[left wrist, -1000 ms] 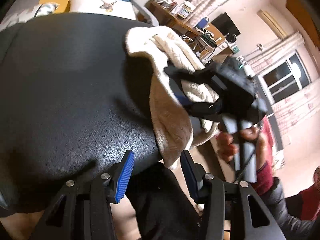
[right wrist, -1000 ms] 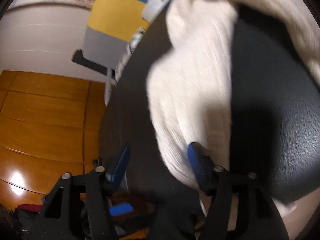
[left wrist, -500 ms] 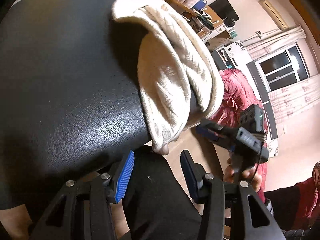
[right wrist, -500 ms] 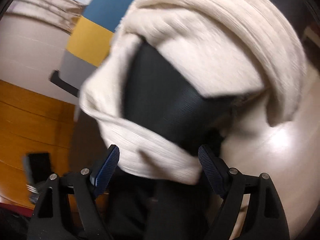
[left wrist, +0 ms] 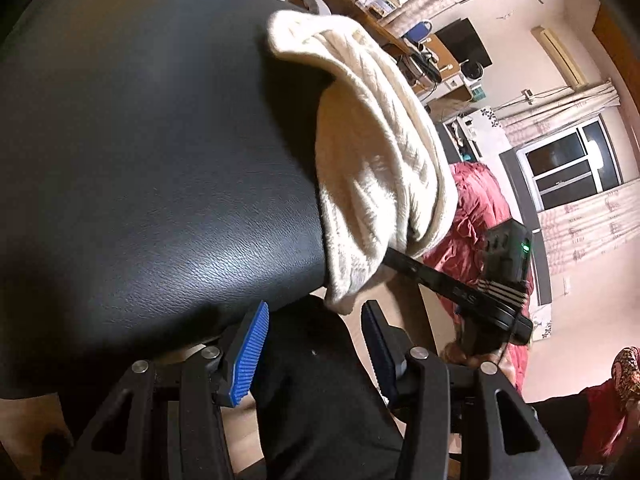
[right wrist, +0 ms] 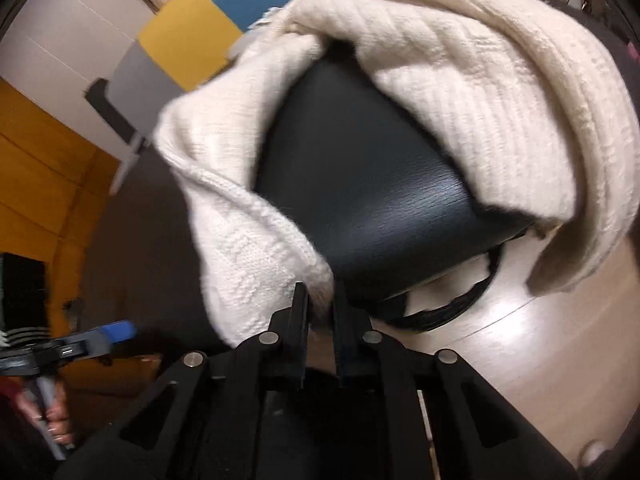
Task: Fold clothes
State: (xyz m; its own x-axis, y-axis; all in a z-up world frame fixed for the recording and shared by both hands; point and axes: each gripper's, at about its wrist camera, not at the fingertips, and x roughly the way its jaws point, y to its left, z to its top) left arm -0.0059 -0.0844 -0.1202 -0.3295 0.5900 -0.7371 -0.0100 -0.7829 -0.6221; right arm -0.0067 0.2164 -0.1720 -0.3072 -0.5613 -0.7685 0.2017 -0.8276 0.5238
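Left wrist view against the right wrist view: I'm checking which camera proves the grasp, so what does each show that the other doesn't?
Only the left wrist view shows the left gripper open and empty, with the window behind. Only the right wrist view shows the right gripper shut on the cream sweater. Both show the sweater draped over the black seat.

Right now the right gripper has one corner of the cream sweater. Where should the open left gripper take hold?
Take the loose hanging end of the cream sweater, which droops off the edge of the black cushion just ahead of the left gripper. Come straight forward and slightly up; that tip hangs free, so the fingers can probably close around it. The right gripper pinches another edge.
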